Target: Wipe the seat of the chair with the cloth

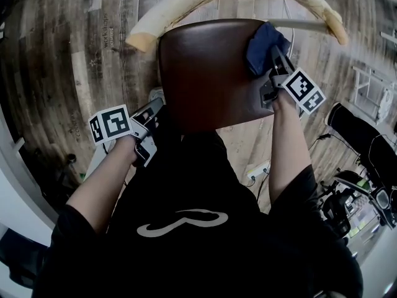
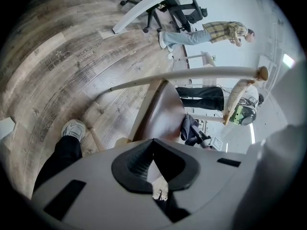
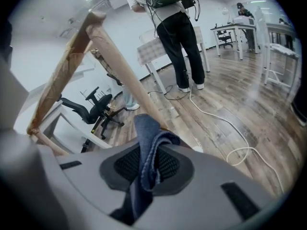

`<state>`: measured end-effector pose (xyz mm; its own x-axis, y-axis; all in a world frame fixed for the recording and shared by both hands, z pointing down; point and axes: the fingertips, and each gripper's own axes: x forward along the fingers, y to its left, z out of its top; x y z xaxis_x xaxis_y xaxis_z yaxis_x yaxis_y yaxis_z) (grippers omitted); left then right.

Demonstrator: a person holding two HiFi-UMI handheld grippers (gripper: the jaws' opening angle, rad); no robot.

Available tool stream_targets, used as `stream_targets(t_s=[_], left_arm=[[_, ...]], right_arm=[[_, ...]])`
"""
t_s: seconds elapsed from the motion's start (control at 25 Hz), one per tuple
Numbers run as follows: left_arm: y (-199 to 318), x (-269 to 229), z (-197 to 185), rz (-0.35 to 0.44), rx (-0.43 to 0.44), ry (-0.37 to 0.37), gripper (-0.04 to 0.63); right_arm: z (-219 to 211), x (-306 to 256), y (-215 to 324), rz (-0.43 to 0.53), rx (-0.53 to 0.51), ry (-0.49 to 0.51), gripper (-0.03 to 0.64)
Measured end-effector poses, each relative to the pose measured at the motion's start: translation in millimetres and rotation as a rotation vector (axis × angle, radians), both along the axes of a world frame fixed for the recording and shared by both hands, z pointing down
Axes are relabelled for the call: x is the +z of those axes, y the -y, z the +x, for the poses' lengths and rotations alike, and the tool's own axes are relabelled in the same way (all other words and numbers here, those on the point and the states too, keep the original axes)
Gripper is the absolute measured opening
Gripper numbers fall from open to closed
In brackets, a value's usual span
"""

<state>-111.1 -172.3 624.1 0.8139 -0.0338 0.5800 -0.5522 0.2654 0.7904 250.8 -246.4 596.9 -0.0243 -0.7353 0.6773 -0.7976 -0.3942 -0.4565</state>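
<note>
A dark blue cloth (image 1: 263, 42) sits on the reddish-brown seat (image 1: 211, 73); beyond the seat curves a cream backrest (image 1: 180, 5), beneath it lie grey-brown planks (image 1: 80, 54).

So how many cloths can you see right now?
1. The blue cloth is clamped in the right gripper, at the far right corner of the chair seat. The left gripper holds none; the person's body hides the seat's near edge.
</note>
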Motion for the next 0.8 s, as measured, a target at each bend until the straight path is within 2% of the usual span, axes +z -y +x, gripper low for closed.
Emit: stream_targets(t_s=[0.12, 0.36, 0.56, 0.8], left_arm=[[1, 1, -1, 0.003, -0.007, 0.009, 0.012], [-1, 5, -13, 0.005, -0.030, 0.029, 0.012], [-4, 7, -22, 0.002, -0.042, 0.032, 0.012], [-8, 12, -41, -0.006, -0.056, 0.058, 0.012]], right_arm=[[-23, -23, 6, 0.072, -0.069, 0.028, 0.054], [-101, -57, -1, 0.136, -0.213, 0.129, 0.054], [-194, -68, -12, 0.149, -0.408, 0.258, 0.054], [-268, -65, -24, 0.135, -0.545, 0.367, 0.054]])
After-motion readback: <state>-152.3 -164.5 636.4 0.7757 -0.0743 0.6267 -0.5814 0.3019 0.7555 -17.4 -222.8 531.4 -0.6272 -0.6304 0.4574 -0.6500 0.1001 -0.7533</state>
